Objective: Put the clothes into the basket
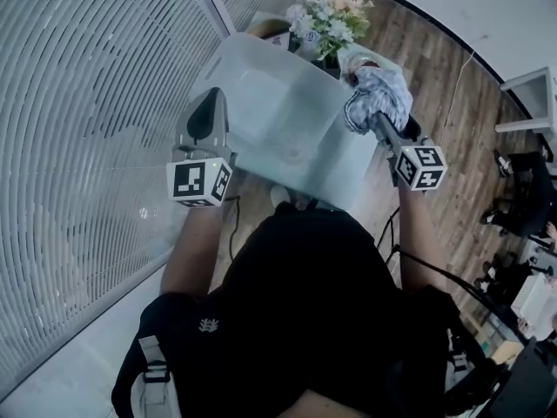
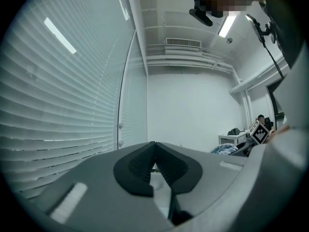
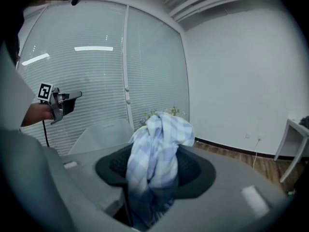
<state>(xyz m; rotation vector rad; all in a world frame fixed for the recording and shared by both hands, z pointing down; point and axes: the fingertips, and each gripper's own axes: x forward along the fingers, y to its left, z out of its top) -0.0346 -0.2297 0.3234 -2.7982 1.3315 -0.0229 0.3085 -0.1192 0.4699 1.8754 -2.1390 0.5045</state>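
**Checked garment pinched at the basket's corner**

The right gripper [image 3: 154,172] pinches a soft, crumpled garment [image 3: 157,139] of pale blue and white checks between its dark ribbed pads. The bunched cloth is in the air at the far right corner of the basket [image 1: 261,103]. This basket is a smooth, translucent plastic box with rounded corners. The left gripper [image 2: 154,154] is by the basket's left rim, its ribbed black pads pressed together on nothing. A bouquet [image 1: 326,16] stands just behind.

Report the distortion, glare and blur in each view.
Head view: fisheye bows the blinds into arcs, dim overall. Left gripper view: ceiling lamp blows out, a light streak reflects on the blinds; corners vignetted. Right gripper view: lamp reflections on the blinds too; checked cloth fairly sharp, periphery soft.
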